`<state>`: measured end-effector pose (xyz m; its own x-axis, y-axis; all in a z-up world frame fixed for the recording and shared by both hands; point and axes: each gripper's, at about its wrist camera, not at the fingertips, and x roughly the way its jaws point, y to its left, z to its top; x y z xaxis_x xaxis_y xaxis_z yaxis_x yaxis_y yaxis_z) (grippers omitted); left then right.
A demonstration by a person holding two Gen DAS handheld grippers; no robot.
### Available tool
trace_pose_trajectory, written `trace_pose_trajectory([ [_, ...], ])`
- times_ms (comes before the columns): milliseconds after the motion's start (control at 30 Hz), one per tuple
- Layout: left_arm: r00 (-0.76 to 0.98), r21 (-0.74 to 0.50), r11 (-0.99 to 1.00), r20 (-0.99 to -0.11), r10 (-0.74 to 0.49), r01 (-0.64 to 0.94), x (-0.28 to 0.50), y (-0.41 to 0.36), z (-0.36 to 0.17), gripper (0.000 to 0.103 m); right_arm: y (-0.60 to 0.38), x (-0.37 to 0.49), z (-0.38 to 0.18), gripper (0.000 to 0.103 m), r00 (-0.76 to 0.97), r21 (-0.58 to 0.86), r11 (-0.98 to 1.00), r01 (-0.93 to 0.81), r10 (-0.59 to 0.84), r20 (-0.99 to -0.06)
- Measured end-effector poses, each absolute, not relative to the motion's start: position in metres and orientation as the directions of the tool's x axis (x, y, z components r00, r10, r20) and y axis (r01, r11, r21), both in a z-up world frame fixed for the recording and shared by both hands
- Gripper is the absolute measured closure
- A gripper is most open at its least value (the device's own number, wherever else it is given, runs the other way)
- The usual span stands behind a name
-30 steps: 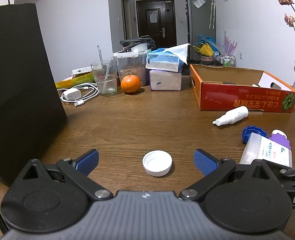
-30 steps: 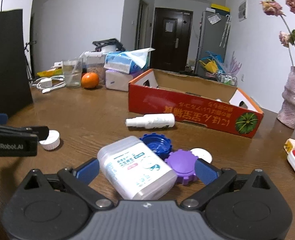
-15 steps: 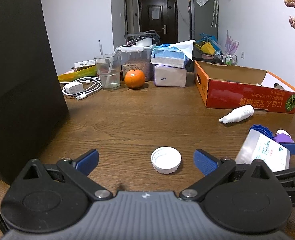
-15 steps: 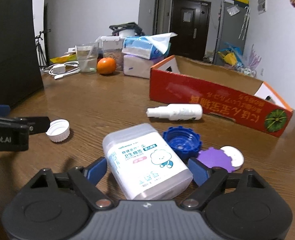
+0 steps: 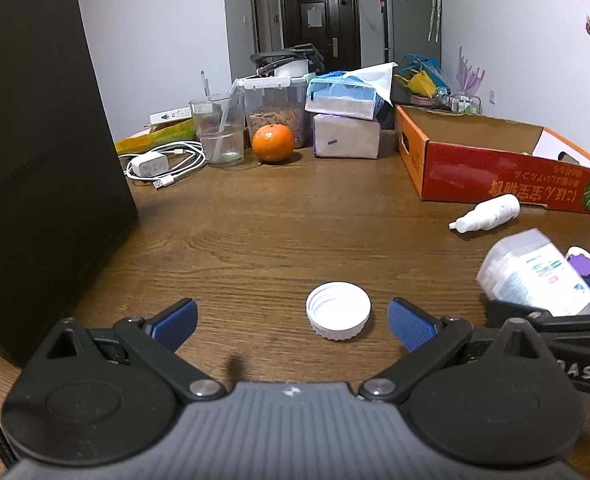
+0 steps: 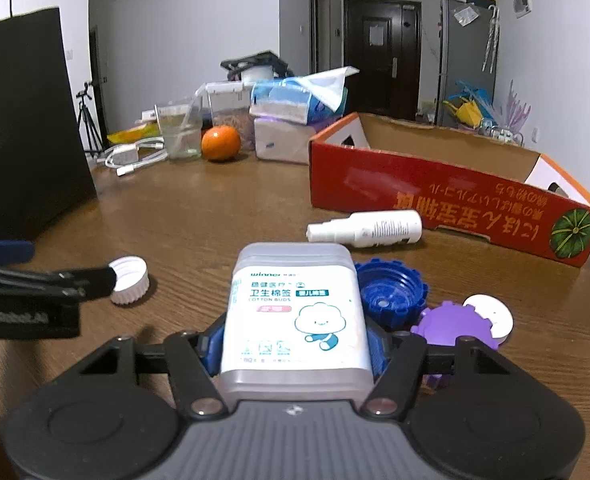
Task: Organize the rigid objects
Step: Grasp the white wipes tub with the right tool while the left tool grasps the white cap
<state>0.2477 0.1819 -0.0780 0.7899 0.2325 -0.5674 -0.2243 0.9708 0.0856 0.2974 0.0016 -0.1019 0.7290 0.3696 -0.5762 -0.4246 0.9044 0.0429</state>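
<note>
Closing on the cotton-bud box (image 6: pixel 295 312), the right tongs (image 6: pixel 295 350) pinch its sides; left tongs (image 5: pixel 291 320) gape around a white cap (image 5: pixel 338 310).

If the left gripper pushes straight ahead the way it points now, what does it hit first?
The white cap, most likely. It lies open side up on the table between the left gripper's open fingertips, nearer the right one. Beyond it the wood looks bare up to the orange, though depth is hard to judge.

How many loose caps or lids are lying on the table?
4. A white cap lies by the left gripper; a blue cap, a purple cap and a white lid cluster right of the cotton bud box. More may be hidden behind it.
</note>
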Motion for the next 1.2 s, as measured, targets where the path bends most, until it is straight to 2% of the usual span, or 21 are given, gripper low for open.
trace_pose_trajectory([
  [433,0.763,0.099,0.970,-0.602,0.238,-0.224,0.264,0.178,-0.089,0.000,-0.012,0.291,-0.091,0.039,0.770,0.056,0.921,-0.385,0.354,-0.532],
  [500,0.759,0.094,0.969,-0.606,0.237,-0.228,0.267,0.178,-0.090,0.005,-0.014,0.291,-0.090,0.039,0.770,0.061,0.921,-0.385,0.358,-0.528],
  [700,0.746,0.066,0.976,-0.634,0.201,-0.207,0.275,0.175,-0.095,0.031,-0.017,0.290,-0.088,0.039,0.773,0.072,0.919,-0.387,0.366,-0.518],
  [767,0.747,0.061,0.978,-0.637,0.191,-0.198,0.276,0.174,-0.096,0.045,-0.018,0.289,-0.086,0.039,0.774,0.076,0.919,-0.387,0.368,-0.515],
  [867,0.754,0.038,0.982,-0.636,0.165,-0.184,0.276,0.172,-0.096,0.060,-0.019,0.288,-0.085,0.039,0.775,0.079,0.919,-0.386,0.370,-0.512],
  [1200,0.754,0.036,0.981,-0.634,0.170,-0.191,0.275,0.163,-0.095,0.061,-0.025,0.286,-0.083,0.039,0.781,0.085,0.922,-0.378,0.366,-0.505],
])
